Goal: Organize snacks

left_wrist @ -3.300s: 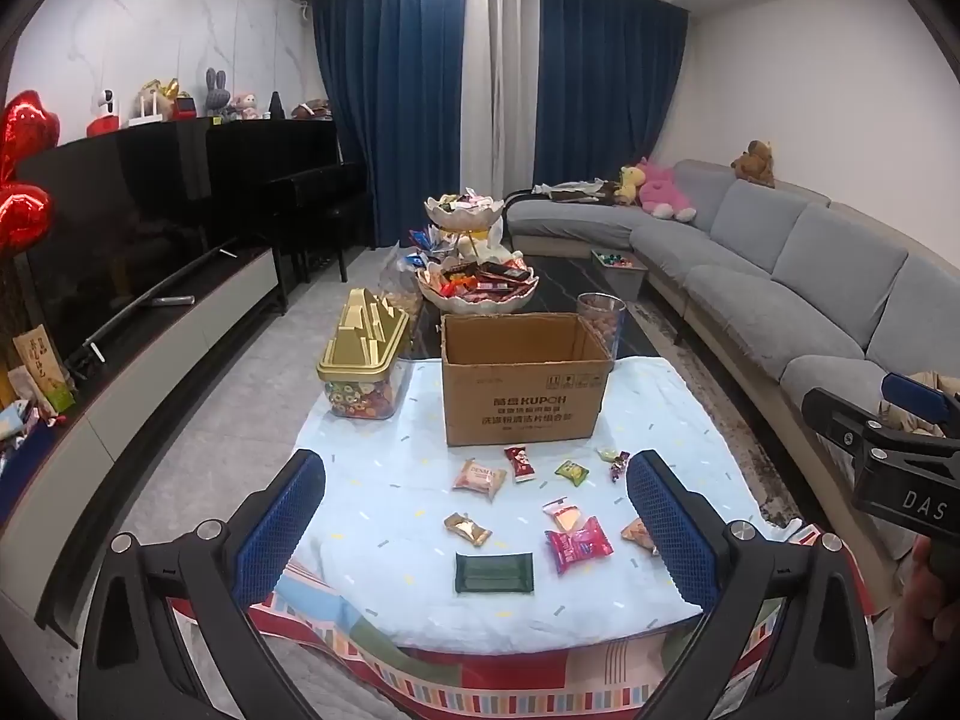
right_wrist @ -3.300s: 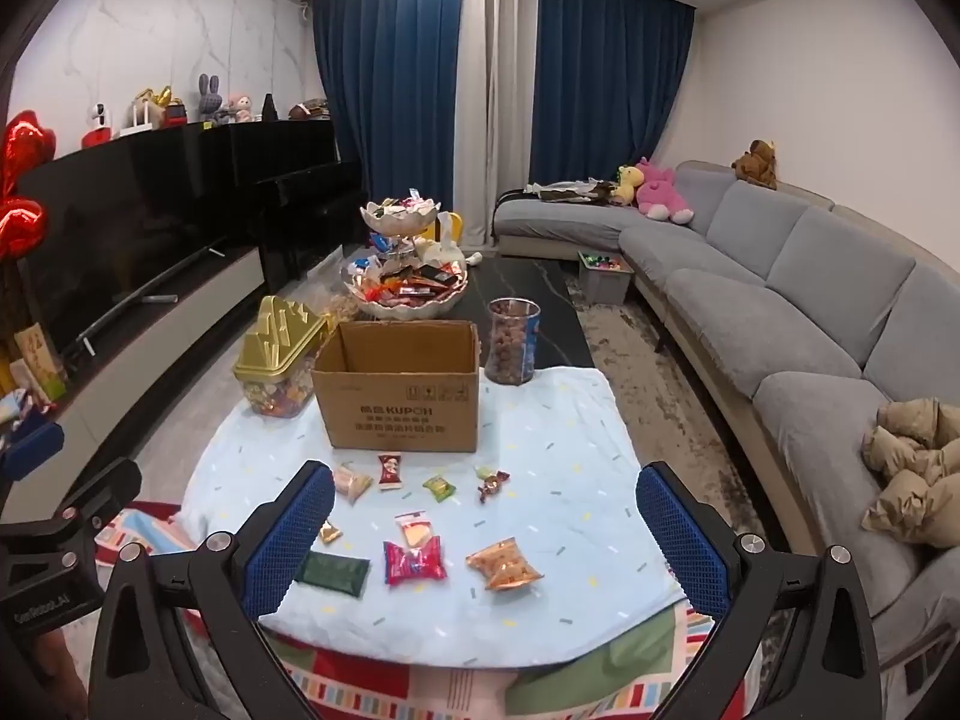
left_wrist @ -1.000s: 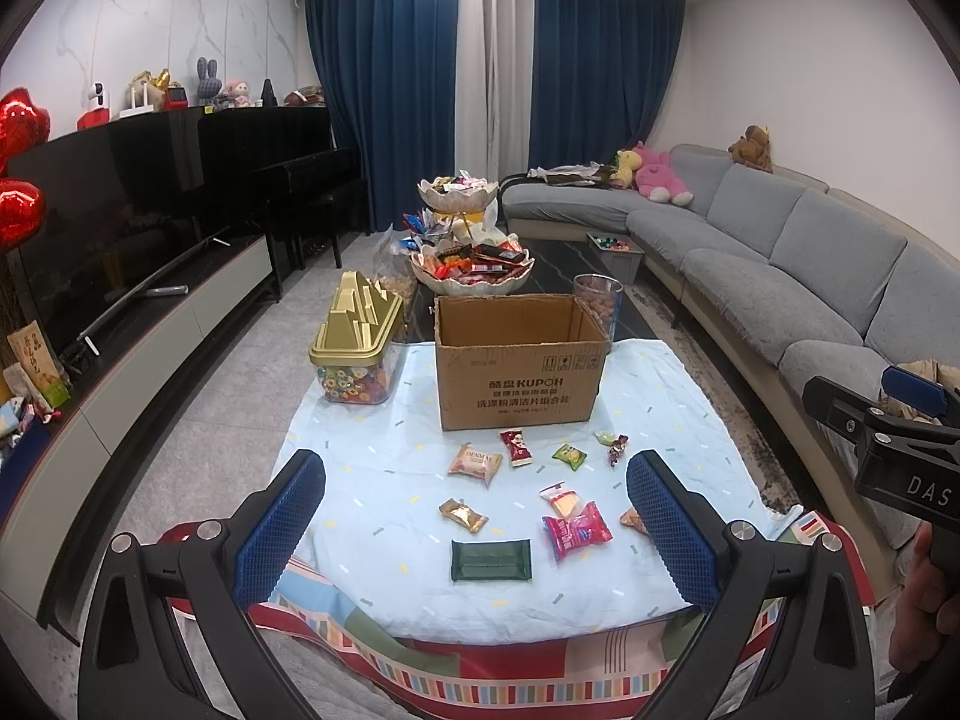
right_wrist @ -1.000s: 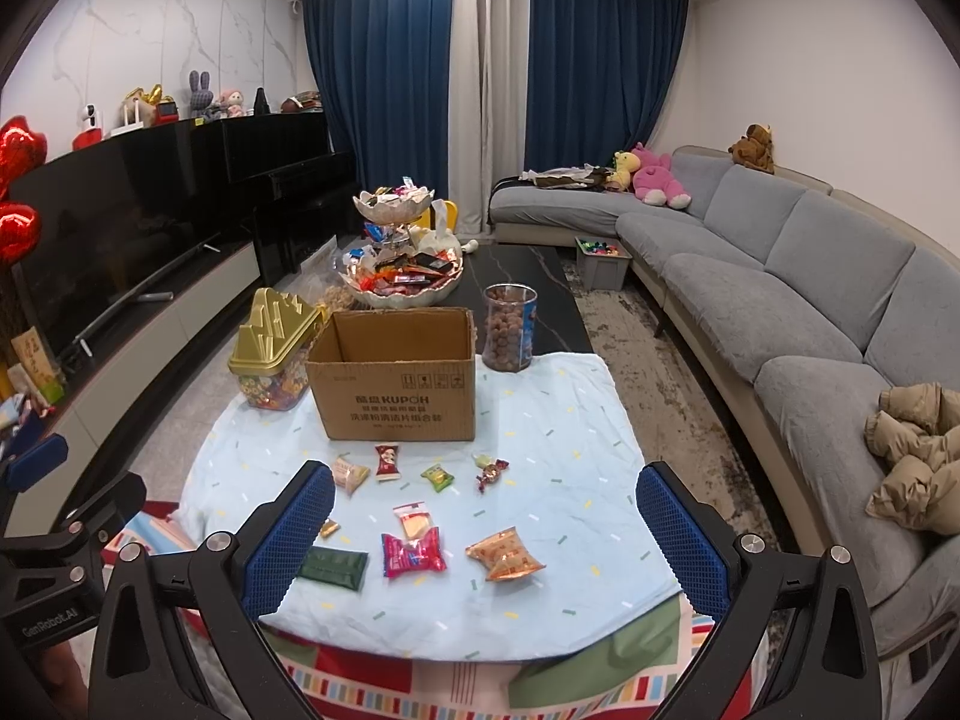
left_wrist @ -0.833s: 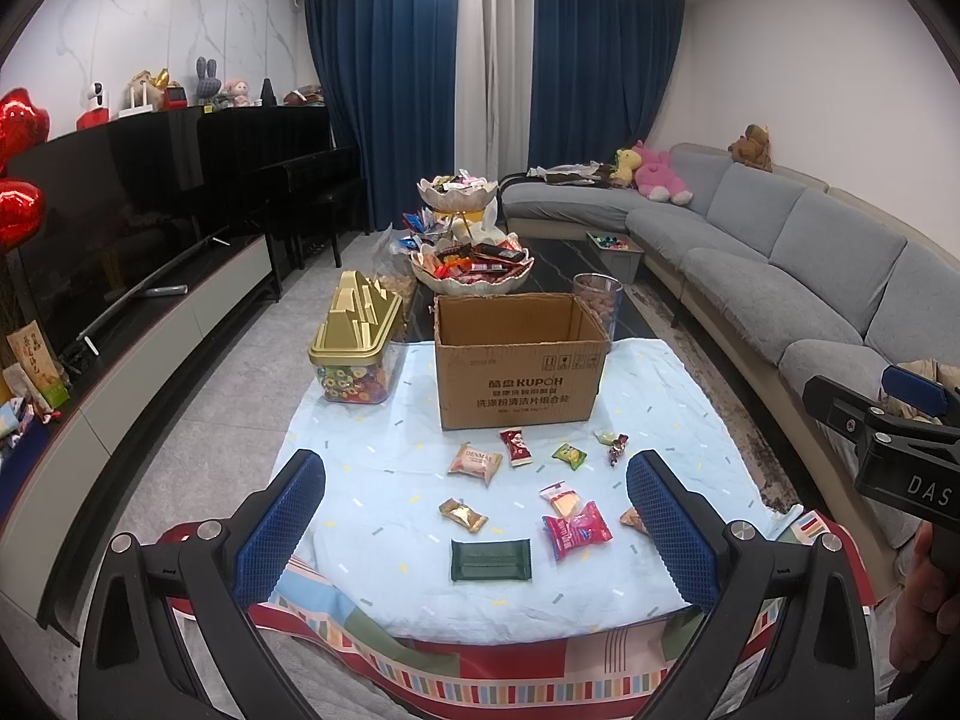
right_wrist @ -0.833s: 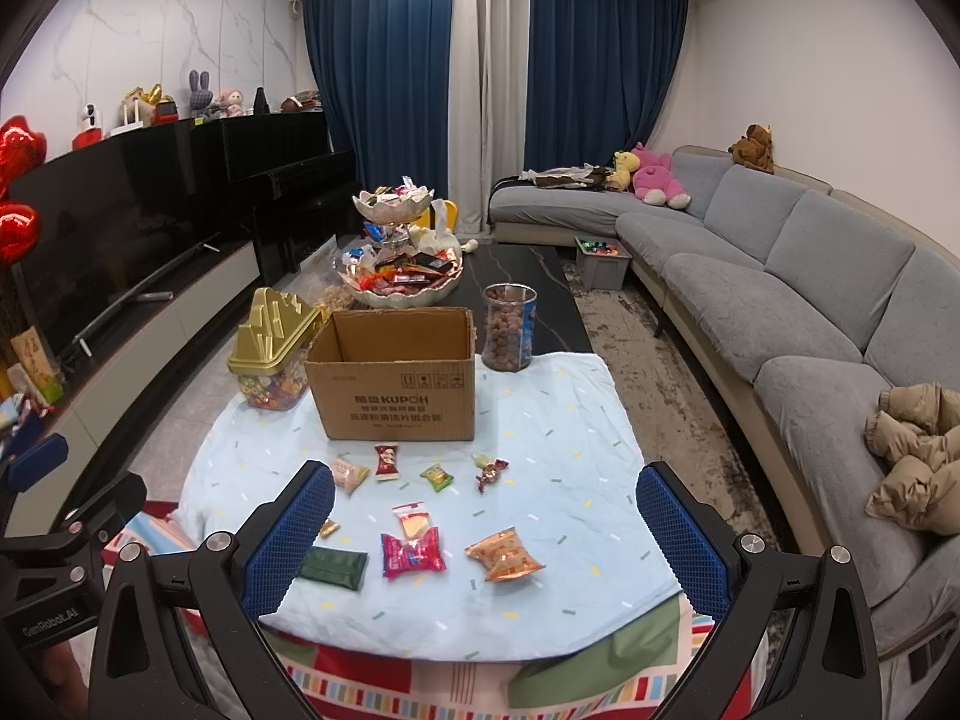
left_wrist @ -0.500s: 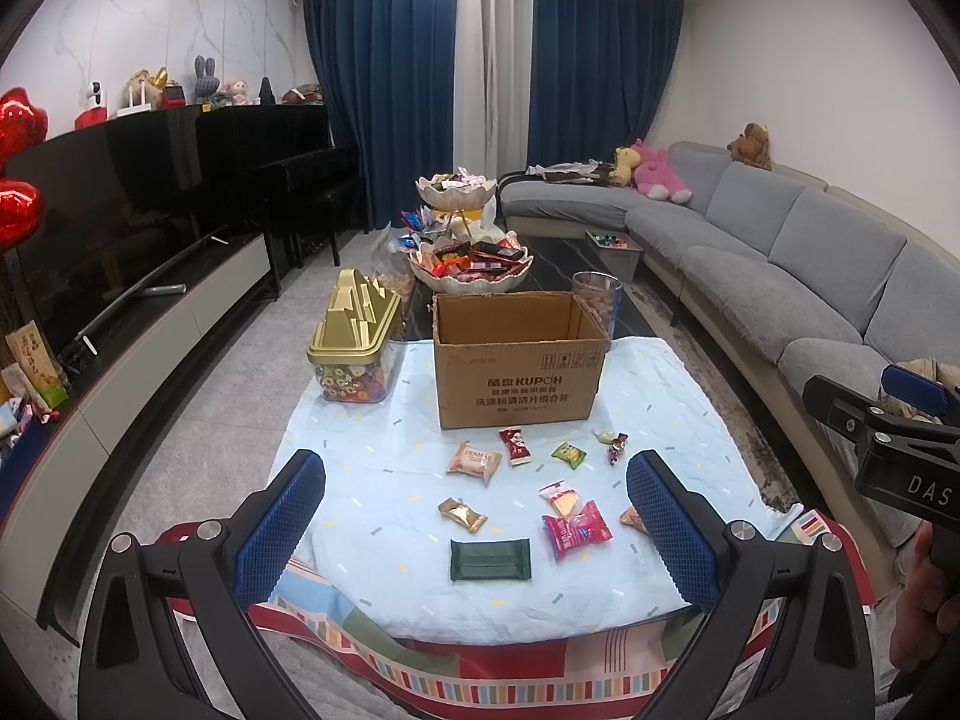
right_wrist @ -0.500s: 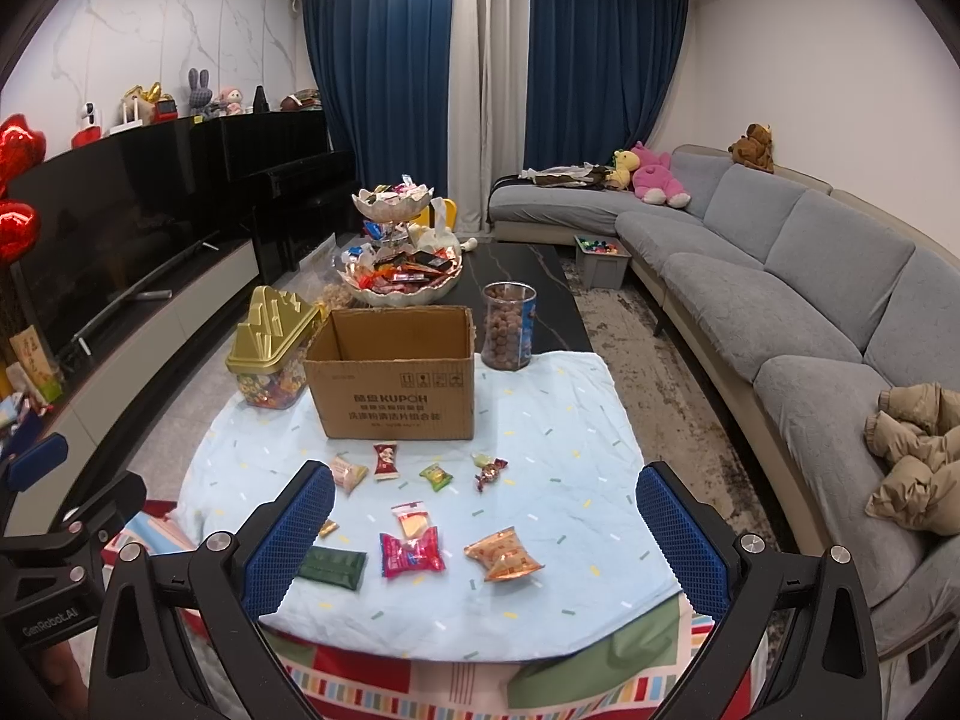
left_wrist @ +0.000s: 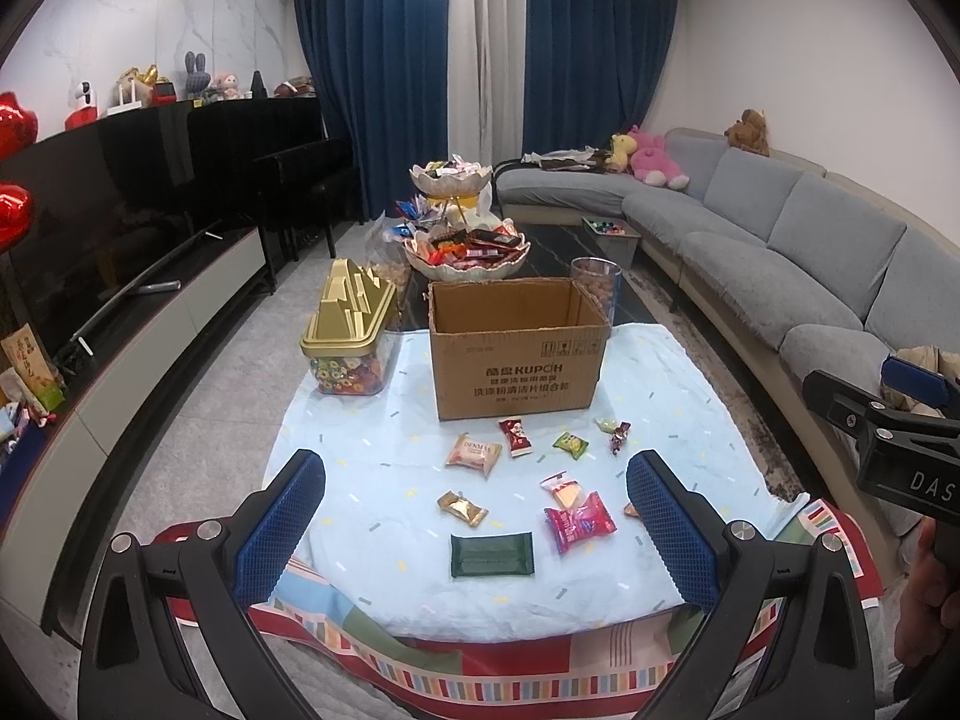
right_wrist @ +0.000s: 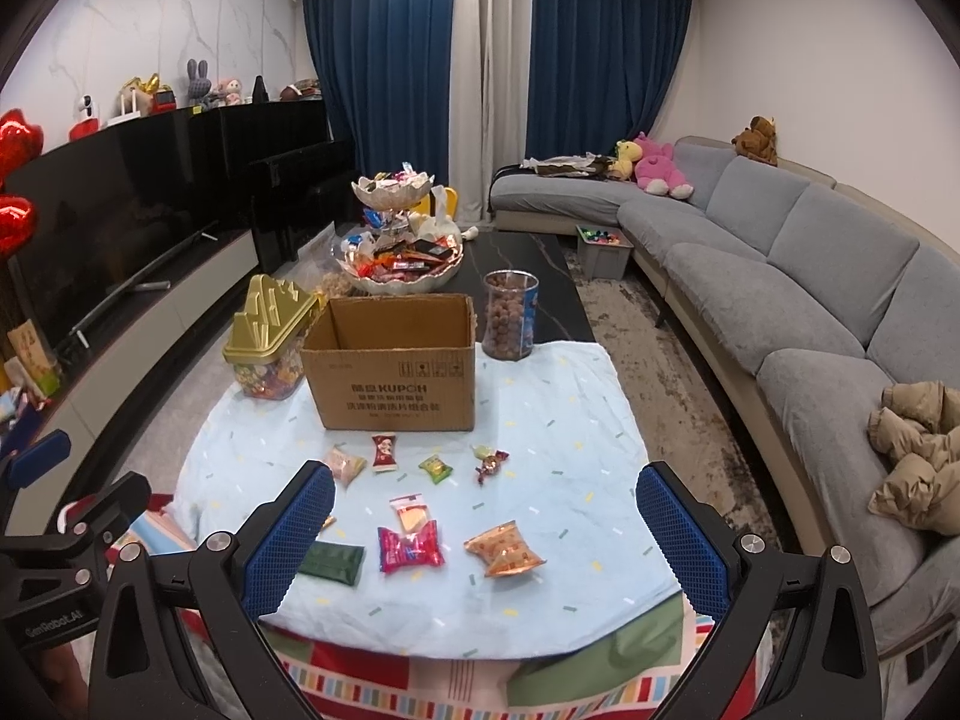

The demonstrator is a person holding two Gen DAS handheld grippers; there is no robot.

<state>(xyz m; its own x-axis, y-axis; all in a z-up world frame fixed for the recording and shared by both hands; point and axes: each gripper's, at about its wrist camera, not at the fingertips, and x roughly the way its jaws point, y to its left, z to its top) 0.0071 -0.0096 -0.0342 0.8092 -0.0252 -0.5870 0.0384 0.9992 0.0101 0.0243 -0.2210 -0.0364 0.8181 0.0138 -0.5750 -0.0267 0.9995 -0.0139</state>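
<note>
An open cardboard box [left_wrist: 516,348] [right_wrist: 393,360] stands on a light blue cloth [left_wrist: 384,480]. Several wrapped snacks lie in front of it: a dark green bar [left_wrist: 492,554] [right_wrist: 331,562], a pink pack [left_wrist: 579,521] [right_wrist: 411,547], an orange pack [right_wrist: 504,547], a gold candy [left_wrist: 462,507], a peach pack [left_wrist: 473,454] and a red candy [left_wrist: 515,435]. My left gripper [left_wrist: 477,531] is open and empty, held back from the table's near edge. My right gripper [right_wrist: 486,531] is open and empty, likewise short of the table.
A gold-lidded candy jar [left_wrist: 351,330] stands left of the box, a clear jar of nuts [right_wrist: 510,315] behind its right. A tiered snack bowl [left_wrist: 465,243] stands farther back. A grey sofa [left_wrist: 780,252] runs along the right, a TV cabinet [left_wrist: 120,324] on the left.
Both grippers have drifted slightly; the table scene sits a touch farther away than 3.3 s ago. Nothing on the table has moved.
</note>
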